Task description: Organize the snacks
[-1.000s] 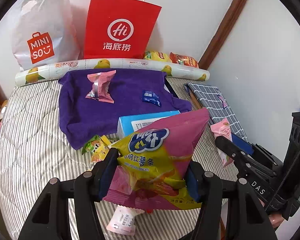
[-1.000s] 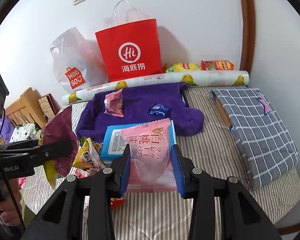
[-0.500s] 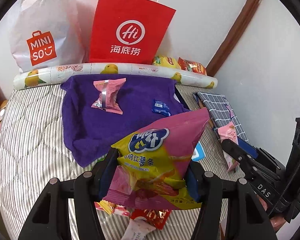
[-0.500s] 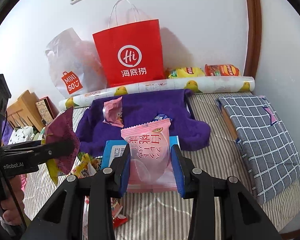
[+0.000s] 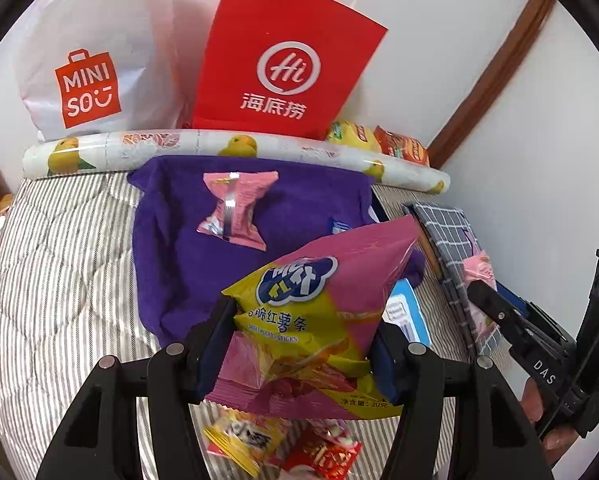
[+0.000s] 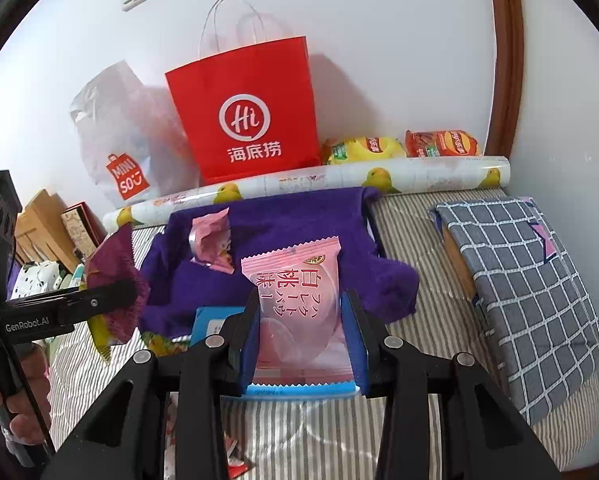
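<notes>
You are holding a gripper in each hand above a bed covered in a grey-and-white striped quilt. Your left gripper is partly closed, its blue pads pressing both sides of a yellow and pink bag of sweet potato sticks, which hangs clear of the bedding. Your right gripper is closed narrower, clamping a pale pink peach-flavour snack packet upright between its blue pads. Both snacks are held over the near edge of a purple towel spread on the quilt. On that towel lies a crumpled pink wrapped snack, and a small blue packet peeks out behind the bag in the left view. A light blue box lies at the towel's near edge. Loose yellow and red snack packets lie on the quilt beneath your left gripper. Along the wall runs a long roll printed with lemons, and behind it stand a red paper bag, a white plastic Miniso bag and two crisp packets, one yellow, one orange. A grey checked cloth bundle rests on the right side of the bed.
</notes>
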Tool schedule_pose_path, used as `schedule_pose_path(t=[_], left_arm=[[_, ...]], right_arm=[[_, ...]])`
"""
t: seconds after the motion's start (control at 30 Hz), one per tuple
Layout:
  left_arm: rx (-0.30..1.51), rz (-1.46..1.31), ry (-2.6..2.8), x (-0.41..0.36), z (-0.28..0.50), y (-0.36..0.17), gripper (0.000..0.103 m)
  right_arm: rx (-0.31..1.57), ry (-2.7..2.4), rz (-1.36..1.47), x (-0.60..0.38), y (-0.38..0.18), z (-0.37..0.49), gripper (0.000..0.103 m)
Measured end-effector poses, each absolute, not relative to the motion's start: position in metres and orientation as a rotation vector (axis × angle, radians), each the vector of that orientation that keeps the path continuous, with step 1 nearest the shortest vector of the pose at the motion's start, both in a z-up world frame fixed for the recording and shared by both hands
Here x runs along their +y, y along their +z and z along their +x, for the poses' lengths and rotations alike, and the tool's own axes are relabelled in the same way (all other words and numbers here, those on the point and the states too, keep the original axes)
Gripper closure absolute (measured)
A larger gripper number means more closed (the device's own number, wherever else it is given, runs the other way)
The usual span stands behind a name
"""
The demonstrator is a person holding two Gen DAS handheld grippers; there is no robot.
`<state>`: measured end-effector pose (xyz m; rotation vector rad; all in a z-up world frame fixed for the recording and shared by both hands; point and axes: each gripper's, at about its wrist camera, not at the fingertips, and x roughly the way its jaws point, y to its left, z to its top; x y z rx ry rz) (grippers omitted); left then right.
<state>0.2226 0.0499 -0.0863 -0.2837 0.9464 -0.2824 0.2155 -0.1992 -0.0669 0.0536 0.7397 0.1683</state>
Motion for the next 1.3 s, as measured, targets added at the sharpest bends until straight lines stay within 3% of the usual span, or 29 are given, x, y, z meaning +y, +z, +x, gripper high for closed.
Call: schedule_pose_path(t=[0.6, 1.3], left_arm=[[0.95, -0.262, -0.198, 0.062, 0.287, -0.096, 0.044], [1.008, -0.23, -0.171, 0.061, 0.324, -0.147, 0.044]], right_arm=[[0.76, 0.184, 0.058, -0.196, -0.081, 0.285, 0.065], [0.878, 0.218, 0.062, -0.193, -0.136, 0.347, 0.065]])
